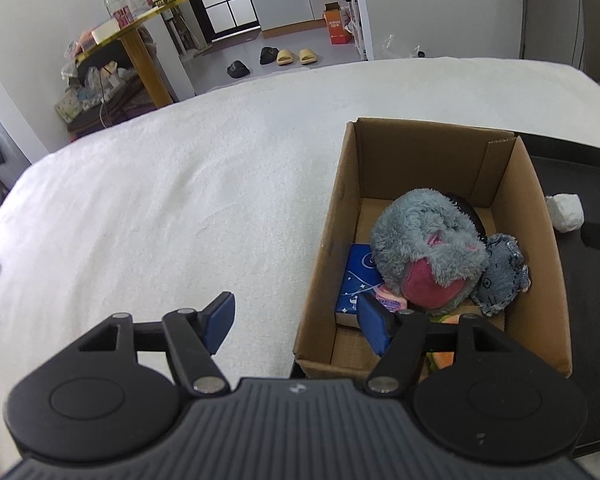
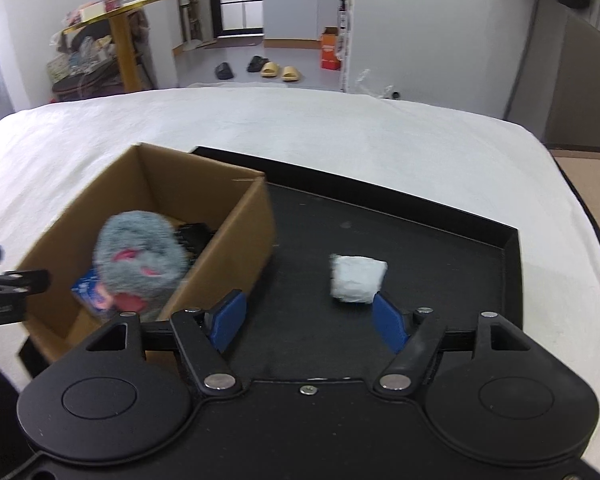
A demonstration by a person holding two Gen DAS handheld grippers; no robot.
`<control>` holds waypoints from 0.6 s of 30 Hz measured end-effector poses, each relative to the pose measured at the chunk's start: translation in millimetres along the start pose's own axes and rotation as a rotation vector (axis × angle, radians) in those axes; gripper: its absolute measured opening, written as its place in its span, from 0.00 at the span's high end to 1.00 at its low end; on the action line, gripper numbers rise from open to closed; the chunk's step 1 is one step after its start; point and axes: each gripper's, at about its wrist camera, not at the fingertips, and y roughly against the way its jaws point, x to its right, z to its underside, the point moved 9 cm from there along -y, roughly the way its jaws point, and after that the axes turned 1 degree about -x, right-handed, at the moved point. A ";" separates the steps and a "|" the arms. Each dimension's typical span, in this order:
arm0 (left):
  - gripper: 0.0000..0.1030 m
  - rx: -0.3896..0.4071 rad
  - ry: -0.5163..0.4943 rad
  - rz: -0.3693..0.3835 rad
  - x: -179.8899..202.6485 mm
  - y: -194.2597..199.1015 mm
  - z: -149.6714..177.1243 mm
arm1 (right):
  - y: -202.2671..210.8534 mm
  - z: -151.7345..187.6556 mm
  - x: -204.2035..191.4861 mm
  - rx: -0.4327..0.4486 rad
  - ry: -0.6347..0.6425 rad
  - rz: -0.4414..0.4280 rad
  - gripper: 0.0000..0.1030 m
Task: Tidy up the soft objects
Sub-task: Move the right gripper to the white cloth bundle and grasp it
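Note:
A cardboard box (image 1: 540, 224) (image 2: 236, 232) stands on a black tray (image 2: 440, 240) on the white bed. Inside lie a grey and pink fluffy slipper (image 1: 424, 240) (image 2: 140, 252), a denim soft toy (image 1: 500, 276), a blue packet (image 1: 358, 276) and a small pink item (image 1: 392, 302). A white soft bundle (image 2: 358, 278) (image 1: 564, 212) lies on the tray right of the box. My left gripper (image 1: 296, 320) is open and empty over the box's near left wall. My right gripper (image 2: 308, 322) is open and empty, just short of the white bundle.
The white bed cover (image 1: 160, 200) spreads to the left and behind the tray. Beyond the bed are a cluttered yellow-edged table (image 1: 140, 28), slippers on the floor (image 1: 292, 56) and an orange carton (image 1: 336, 24).

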 end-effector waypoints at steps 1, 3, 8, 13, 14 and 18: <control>0.36 0.003 -0.006 -0.009 0.9 0.3 -0.6 | -3.4 0.6 5.0 0.001 -0.008 0.004 0.32; 0.36 0.013 -0.015 -0.025 2.6 1.5 -2.5 | -11.9 1.6 13.3 0.002 -0.027 0.003 0.32; 0.36 0.022 -0.035 -0.067 8.0 2.2 -6.7 | -31.8 4.8 31.3 0.003 -0.062 -0.001 0.32; 0.36 0.011 -0.058 -0.094 14.5 -0.7 -8.6 | -47.5 7.8 43.5 0.003 -0.085 -0.011 0.32; 0.36 0.007 -0.057 -0.097 15.1 -1.2 -9.2 | -50.1 7.8 44.8 0.004 -0.089 -0.014 0.33; 0.36 -0.004 -0.055 -0.116 18.2 -2.1 -11.3 | -61.2 8.0 46.2 -0.002 -0.100 -0.028 0.34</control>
